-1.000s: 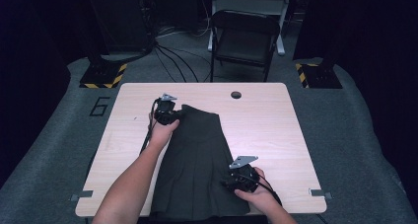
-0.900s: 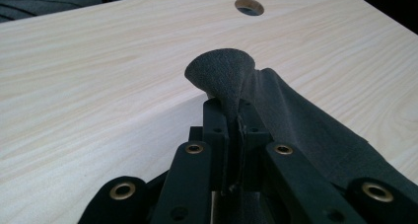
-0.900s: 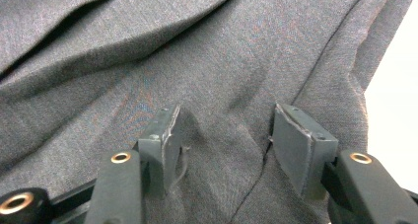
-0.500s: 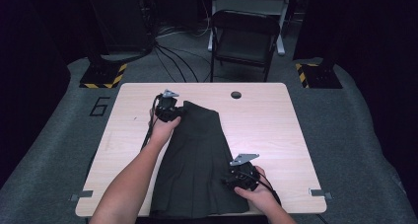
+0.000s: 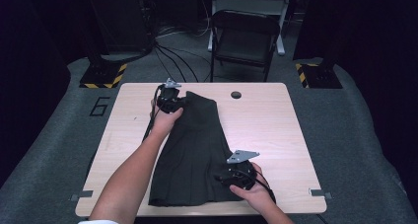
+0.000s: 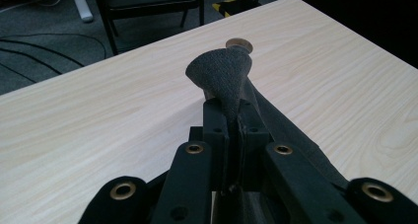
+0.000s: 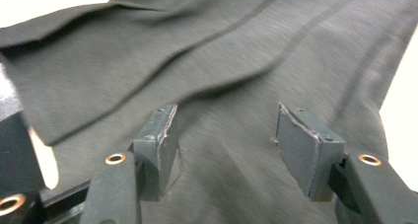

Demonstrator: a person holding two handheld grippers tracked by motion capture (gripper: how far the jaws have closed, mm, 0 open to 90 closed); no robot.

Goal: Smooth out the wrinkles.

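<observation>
1. Dark skirt point(image 5: 194, 150) lies flat mid-table point(image 5: 276, 130), waistband far.
2. My left gripper point(image 6: 231, 98) is clenched on a waistband corner.
3. My right gripper point(image 7: 224, 150), jaws just opening, hovers over the hem, nothing pinched.
4. Step: pinning corners. Next: right must close on hem edge.

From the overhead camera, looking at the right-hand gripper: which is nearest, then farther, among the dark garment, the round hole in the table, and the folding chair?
1. The dark garment: right beside the right gripper, lying down the table's middle.
2. The round hole: near the table's far edge.
3. The folding chair: on the floor beyond the table.
</observation>
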